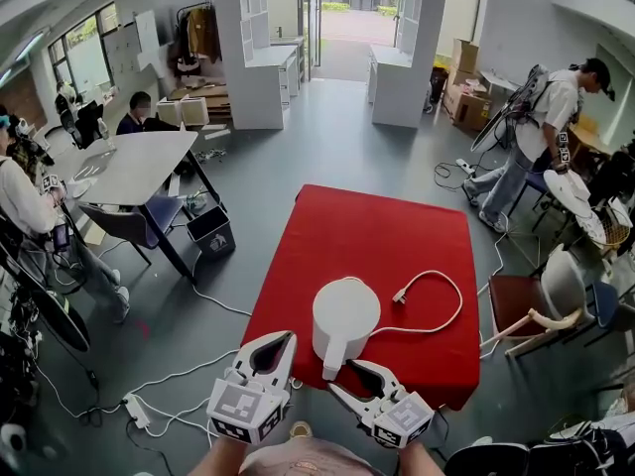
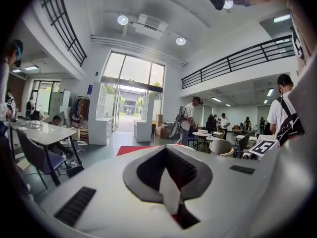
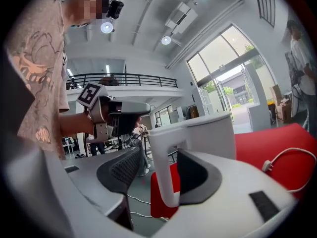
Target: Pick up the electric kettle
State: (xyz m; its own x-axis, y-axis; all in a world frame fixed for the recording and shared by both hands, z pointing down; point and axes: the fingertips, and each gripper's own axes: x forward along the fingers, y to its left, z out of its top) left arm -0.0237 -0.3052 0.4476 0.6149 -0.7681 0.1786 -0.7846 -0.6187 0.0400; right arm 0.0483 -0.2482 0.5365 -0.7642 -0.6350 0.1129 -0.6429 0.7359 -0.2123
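The tall white plastic electric kettle (image 1: 345, 315) stands upright on the red-covered desk (image 1: 397, 221), near its front edge. Its white power cord (image 1: 448, 291) lies loose on the cloth behind it.

The right gripper (image 1: 340, 375) has been brought level to the kettle's squared white loop handle (image 3: 166, 167). The handle's upright bar stands between the jaws, against or just beside the right-hand pad, with a clear gap to the left-hand pad. The jaws stand apart and do not yet clamp.

The left gripper (image 1: 288, 340) is just left of the kettle, its jaws drawn together at the tips with nothing between them.

As I judge it, the reach is done. Closing on the handle and lifting the kettle off the desk are still to do.
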